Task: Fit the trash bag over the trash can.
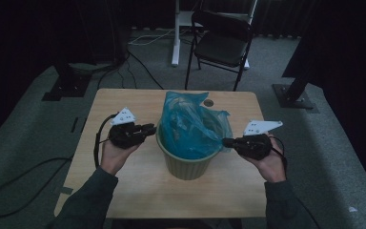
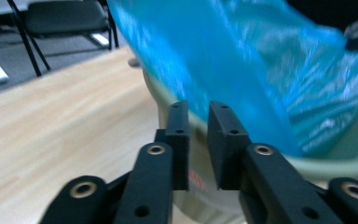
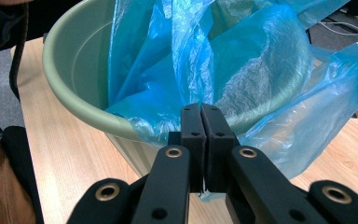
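Observation:
A pale green bucket stands in the middle of the wooden table, lined with a crumpled blue plastic bag that billows above its rim. My left gripper hovers just off the bucket's left rim. In the left gripper view the left gripper shows a narrow gap between its jaws with nothing in it; the bag and rim lie just beyond. My right gripper is at the right rim. In the right gripper view the right gripper is shut, pinching the bag's film over the rim.
A black folding chair stands beyond the far table edge, beside a white table leg. Cables run across the grey carpet, and black stand bases sit at both far corners. A small hole marks the tabletop behind the bucket.

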Demonstrator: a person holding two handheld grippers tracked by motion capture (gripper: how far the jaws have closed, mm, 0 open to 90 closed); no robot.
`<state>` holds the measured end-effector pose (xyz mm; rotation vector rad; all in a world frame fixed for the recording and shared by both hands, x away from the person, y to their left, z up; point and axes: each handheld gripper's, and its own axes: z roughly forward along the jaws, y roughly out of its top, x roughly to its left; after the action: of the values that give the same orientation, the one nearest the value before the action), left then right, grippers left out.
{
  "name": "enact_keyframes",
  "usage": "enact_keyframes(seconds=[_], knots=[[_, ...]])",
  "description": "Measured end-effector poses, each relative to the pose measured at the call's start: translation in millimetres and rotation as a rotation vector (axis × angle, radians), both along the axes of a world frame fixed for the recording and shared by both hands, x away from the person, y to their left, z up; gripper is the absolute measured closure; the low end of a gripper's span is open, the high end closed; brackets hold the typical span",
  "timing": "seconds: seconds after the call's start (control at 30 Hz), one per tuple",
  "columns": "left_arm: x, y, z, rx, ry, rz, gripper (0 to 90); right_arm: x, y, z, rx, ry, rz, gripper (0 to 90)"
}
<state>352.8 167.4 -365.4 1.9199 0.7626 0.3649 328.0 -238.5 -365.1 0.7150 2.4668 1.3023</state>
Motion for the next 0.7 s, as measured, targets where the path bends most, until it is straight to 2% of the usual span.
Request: enact_keyframes(seconds=[0.07, 0.1, 0.23, 0.3, 0.43, 0.5, 0.57, 0.6, 0.63, 0.7], knots=[[0.3, -0.8, 3.6, -0.003, -0.009, 0.001, 71.6, 0.1, 0.1, 0.1, 0.000, 0.000, 0.001, 88.6], [1.3, -3.9, 13.3, -0.010, -0.032, -0.003, 69.0, -0.1, 0.4, 0.4, 0.001, -0.001, 0.000, 88.6], [6.2, -14.7, 30.2, -0.006, -0.075, -0.002, 63.1, 0.0, 0.7, 0.9, 0.002, -0.005, 0.001, 88.6], [11.8, -21.6, 36.8, 0.004, -0.082, -0.003, 60.1, 0.2, 0.9, 1.3, 0.000, -0.006, 0.002, 88.5], [25.7, -35.9, 43.9, 0.041, -0.099, 0.034, 53.0, 0.4, 1.3, 2.1, 0.001, -0.006, 0.002, 88.0], [32.3, -41.0, 44.2, 0.053, -0.090, 0.051, 52.5, 0.2, 1.5, 2.2, 0.003, -0.008, 0.004, 88.0], [37.7, -44.1, 42.1, 0.064, -0.074, 0.061, 61.0, -0.3, 1.6, 2.1, 0.004, -0.009, 0.008, 88.0], [40.0, -44.2, 40.0, 0.061, -0.054, 0.060, 67.9, -0.9, 1.8, 2.1, 0.001, -0.010, 0.010, 87.9], [40.4, -43.9, 38.6, 0.058, -0.050, 0.059, 76.2, -1.6, 2.0, 2.0, 0.000, -0.010, 0.014, 88.0], [38.6, -41.8, 35.2, 0.062, -0.041, 0.062, 86.9, -3.1, 2.1, 2.0, 0.000, -0.011, 0.017, 88.0]])
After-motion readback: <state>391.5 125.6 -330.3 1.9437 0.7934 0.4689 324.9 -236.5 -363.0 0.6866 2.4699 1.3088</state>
